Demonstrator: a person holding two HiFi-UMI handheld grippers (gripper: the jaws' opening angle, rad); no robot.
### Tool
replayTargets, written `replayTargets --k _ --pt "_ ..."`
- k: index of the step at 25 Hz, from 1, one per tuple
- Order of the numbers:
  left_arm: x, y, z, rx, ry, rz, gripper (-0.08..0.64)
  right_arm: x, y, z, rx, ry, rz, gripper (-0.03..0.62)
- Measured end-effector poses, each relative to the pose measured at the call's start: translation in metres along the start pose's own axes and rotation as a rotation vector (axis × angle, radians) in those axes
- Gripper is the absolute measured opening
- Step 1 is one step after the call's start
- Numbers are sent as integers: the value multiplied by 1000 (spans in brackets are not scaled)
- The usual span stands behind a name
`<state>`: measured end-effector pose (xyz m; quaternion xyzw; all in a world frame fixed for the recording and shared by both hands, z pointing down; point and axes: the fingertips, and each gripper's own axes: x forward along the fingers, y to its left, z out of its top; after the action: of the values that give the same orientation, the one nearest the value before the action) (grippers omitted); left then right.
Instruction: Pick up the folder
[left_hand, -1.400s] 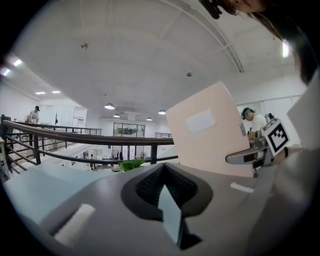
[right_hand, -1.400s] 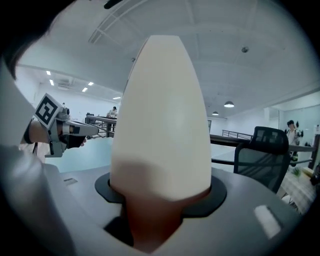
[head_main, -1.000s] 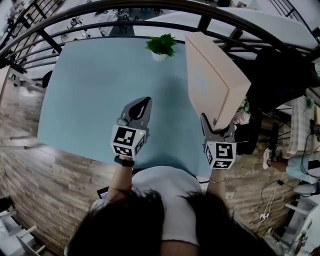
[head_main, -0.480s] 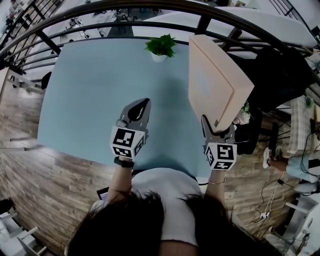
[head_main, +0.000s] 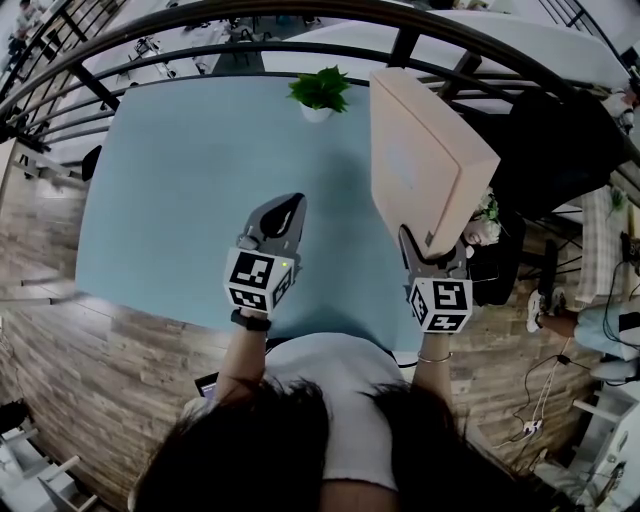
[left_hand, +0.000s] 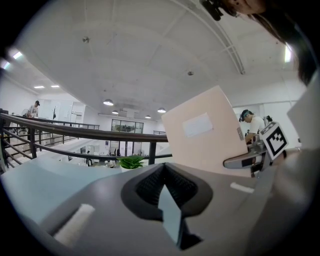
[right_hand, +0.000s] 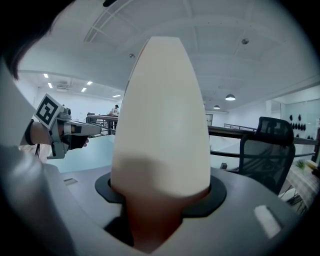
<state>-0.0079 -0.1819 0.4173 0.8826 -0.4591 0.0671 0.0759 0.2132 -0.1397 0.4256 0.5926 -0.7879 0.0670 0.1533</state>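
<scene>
Head view: the right gripper (head_main: 434, 248) pinches the near bottom corner of the thick, peach box-file folder (head_main: 420, 150), which tilts upward, clear of the pale blue table (head_main: 160, 190) at its right side; the lift looks done. The left gripper (head_main: 287, 206) hovers idle over the table.

Left gripper view: its jaws are pressed together on nothing, and the folder's flat, matte, labelled face stands to the right.

Right gripper view: the jaws, spread wide, clamp the folder's broad, smooth spine.

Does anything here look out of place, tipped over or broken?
Nothing looks wrong. The folder is held up off the table, clamped at its lower end in the right gripper and tilted, but looks intact. The potted plant stands upright; the left gripper is shut, empty.
</scene>
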Motion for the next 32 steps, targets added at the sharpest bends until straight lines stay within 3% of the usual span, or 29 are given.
replayTargets --k 21,32 --pt "-5 1 0 0 -5 15 57 -2 6 -2 5 -9 14 272" --pt "-8 -2 2 0 -8 10 57 -5 12 -14 62 14 21 267"
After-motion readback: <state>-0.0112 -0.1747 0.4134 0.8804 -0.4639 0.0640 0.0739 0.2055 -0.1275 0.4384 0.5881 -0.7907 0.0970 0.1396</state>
